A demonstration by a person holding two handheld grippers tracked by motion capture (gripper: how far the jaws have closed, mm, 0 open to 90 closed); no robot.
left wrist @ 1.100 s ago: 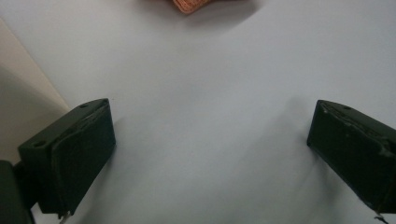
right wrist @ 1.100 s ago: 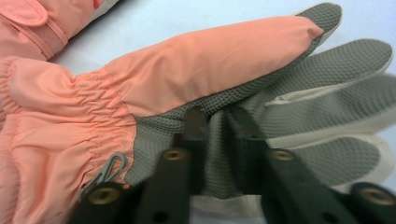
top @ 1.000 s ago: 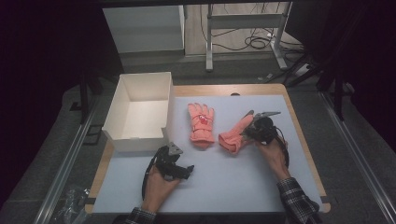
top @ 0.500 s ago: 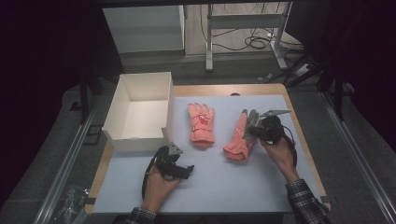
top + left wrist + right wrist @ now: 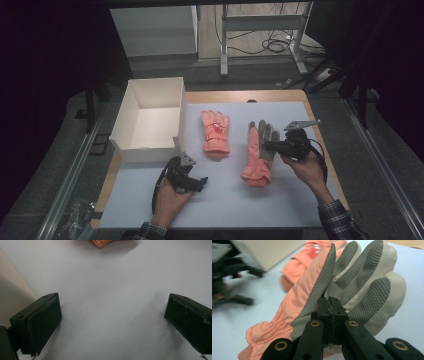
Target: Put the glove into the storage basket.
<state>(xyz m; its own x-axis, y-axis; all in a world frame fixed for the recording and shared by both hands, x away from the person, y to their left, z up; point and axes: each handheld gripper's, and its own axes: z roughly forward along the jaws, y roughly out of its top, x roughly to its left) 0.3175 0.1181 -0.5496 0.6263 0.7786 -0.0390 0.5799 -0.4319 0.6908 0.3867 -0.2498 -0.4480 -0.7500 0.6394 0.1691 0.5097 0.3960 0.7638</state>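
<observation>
No writing can be read anywhere; the farther glove (image 5: 216, 131) bears only a small red emblem on its back. Nearest the person, the left gripper (image 5: 196, 184) rests on the pale blue mat (image 5: 280, 200), its blocky black jaws spread wide with nothing between them. The right gripper (image 5: 270, 146) pinches the palm fabric of the near glove (image 5: 259, 152), jaws pressed together. That glove is puffy salmon nylon with a gathered cuff and grey, dimpled grip fabric on palm and fingers. A second ago it lay salmon side up, slanted; now it is turned palm up and partly lifted. Beyond sits a white open box (image 5: 150, 120).
</observation>
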